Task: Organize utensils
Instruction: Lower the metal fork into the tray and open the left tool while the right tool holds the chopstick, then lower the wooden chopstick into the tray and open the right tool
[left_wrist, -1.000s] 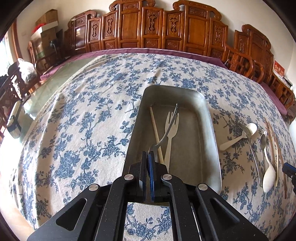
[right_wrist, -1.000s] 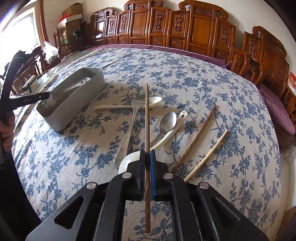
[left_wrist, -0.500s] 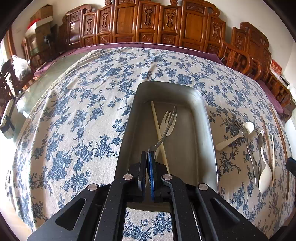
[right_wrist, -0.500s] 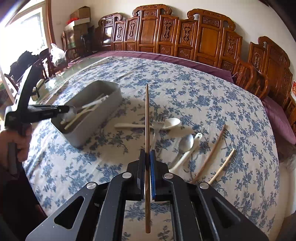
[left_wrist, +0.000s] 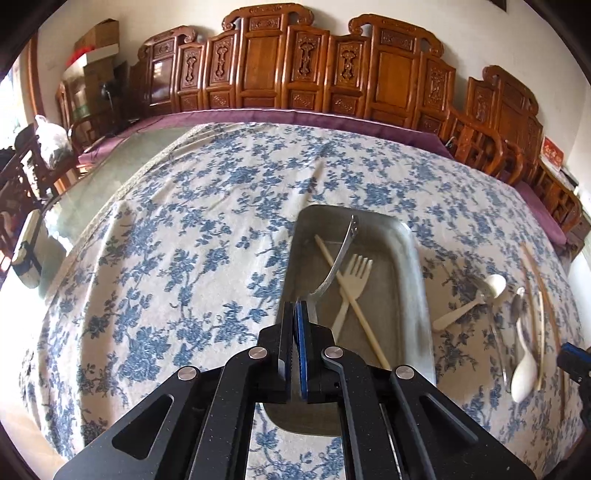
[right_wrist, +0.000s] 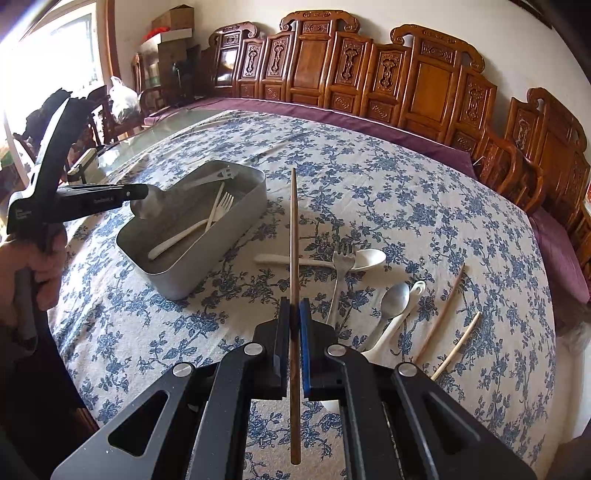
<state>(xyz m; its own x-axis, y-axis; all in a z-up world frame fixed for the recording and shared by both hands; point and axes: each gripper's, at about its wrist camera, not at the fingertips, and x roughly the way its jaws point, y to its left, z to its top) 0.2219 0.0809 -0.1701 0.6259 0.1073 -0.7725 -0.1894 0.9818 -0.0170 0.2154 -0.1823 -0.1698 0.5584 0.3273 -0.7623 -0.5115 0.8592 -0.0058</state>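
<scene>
My left gripper (left_wrist: 295, 306) is shut on the bowl of a metal spoon (left_wrist: 338, 258), whose handle points away over the grey metal tray (left_wrist: 417, 295). In the tray lie a cream plastic fork (left_wrist: 356, 273) and a pale chopstick (left_wrist: 354, 299), crossed. My right gripper (right_wrist: 294, 304) is shut on a dark wooden chopstick (right_wrist: 293, 229), held above the floral cloth to the right of the tray (right_wrist: 221, 240). The right wrist view also shows the left gripper (right_wrist: 136, 194) with the spoon (right_wrist: 147, 206) at the tray's near end.
Loose on the cloth right of the tray lie a cream spoon (right_wrist: 365, 258), a metal fork (right_wrist: 338, 273), a metal spoon (right_wrist: 395, 299), a white spoon (right_wrist: 399, 321) and two chopsticks (right_wrist: 443, 314). Carved wooden chairs (right_wrist: 424, 85) line the far edge. A hand (right_wrist: 40, 266) holds the left gripper.
My right gripper has risen with the dark chopstick, away from the loose utensils and toward the tray. The left gripper has stayed over the tray with the spoon.
</scene>
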